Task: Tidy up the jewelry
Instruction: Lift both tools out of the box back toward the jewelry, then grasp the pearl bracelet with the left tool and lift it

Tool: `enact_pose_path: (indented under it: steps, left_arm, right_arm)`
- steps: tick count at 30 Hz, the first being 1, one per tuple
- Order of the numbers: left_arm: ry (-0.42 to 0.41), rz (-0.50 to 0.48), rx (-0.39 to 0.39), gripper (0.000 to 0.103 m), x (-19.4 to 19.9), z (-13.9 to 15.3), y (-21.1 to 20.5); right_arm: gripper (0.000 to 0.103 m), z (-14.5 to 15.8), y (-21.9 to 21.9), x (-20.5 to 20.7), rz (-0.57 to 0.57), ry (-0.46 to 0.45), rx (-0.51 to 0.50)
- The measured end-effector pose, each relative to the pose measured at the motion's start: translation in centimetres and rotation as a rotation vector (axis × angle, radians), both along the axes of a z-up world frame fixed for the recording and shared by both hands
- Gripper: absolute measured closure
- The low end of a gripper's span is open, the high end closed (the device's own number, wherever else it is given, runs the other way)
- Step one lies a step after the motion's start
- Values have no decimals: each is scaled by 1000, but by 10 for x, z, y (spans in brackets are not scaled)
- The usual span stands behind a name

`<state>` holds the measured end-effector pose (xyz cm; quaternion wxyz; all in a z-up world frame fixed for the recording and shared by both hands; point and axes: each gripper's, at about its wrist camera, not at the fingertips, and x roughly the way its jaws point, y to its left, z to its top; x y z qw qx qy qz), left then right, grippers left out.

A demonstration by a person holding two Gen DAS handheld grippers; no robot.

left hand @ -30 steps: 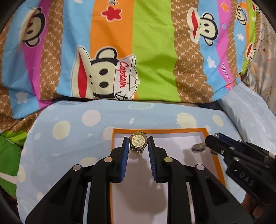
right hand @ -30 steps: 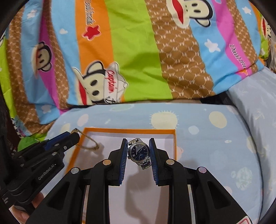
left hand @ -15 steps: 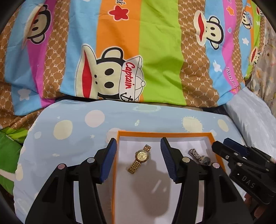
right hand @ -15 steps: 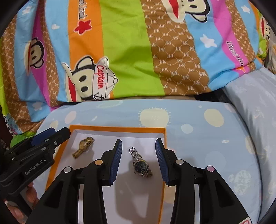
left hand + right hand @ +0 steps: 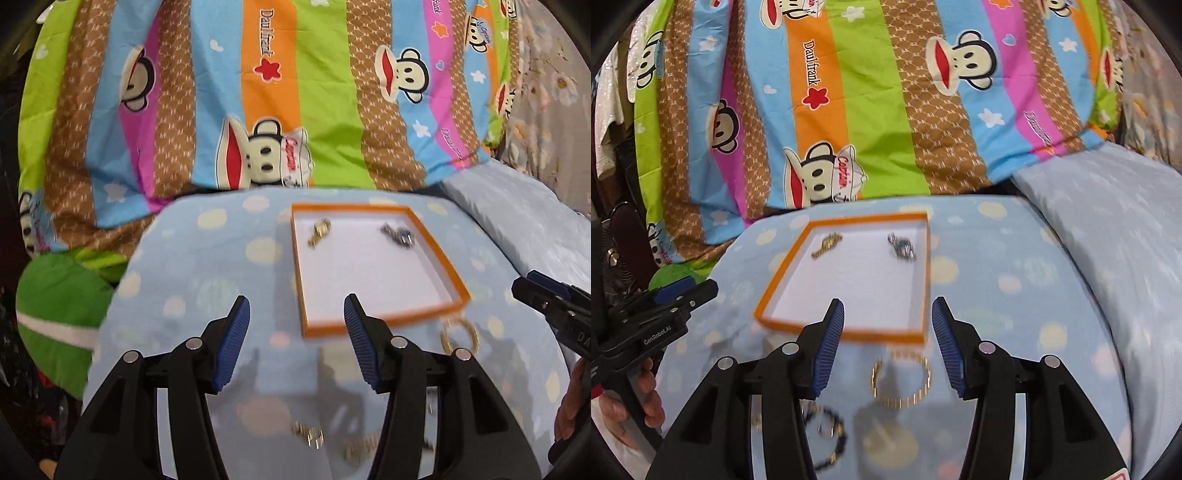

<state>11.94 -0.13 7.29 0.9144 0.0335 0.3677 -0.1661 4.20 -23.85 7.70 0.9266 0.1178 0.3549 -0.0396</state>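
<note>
An orange-rimmed white tray (image 5: 380,322) (image 5: 846,334) lies on the blue spotted pillow. A gold watch (image 5: 319,231) (image 5: 827,245) lies at its far left and a silver blue-faced watch (image 5: 400,236) (image 5: 902,247) at its far right. A gold bangle (image 5: 900,380) (image 5: 460,334) lies on the pillow just in front of the tray, between my right fingers. A dark beaded bracelet (image 5: 831,435) and small gold pieces (image 5: 308,435) lie nearer still. My left gripper (image 5: 296,339) and right gripper (image 5: 887,343) are both open and empty, pulled back before the tray.
A striped cartoon-monkey blanket (image 5: 295,92) rises behind the pillow. A second pale blue pillow (image 5: 1108,221) lies to the right. A green cushion (image 5: 62,314) sits at the left. Each gripper shows at the edge of the other's view (image 5: 554,306) (image 5: 653,314).
Both grippers let go of the watches, which now lie in the tray, then opened wide and drew back toward me. The bangle and other jewelry came into view in front.
</note>
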Motion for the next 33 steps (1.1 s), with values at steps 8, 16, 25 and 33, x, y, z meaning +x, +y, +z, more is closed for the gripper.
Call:
enact_pose_path:
  steps: [8,16,25,33]
  left_arm:
    - [105,-13,-33,52,-60,-41,12]
    - [142,-24,-22,44,-89,-70,4]
    - [125,-88,23,39,-71,-75,-32]
    - [170,-114,22,56,-61,-84,-38]
  right_arm:
    - [54,-43,19,-60,-24,85,6]
    - [54,-72,39,-80,8,142,17]
    - [54,-78,46,-80,31,144,32]
    - [54,-79,43,-79,24,147,39]
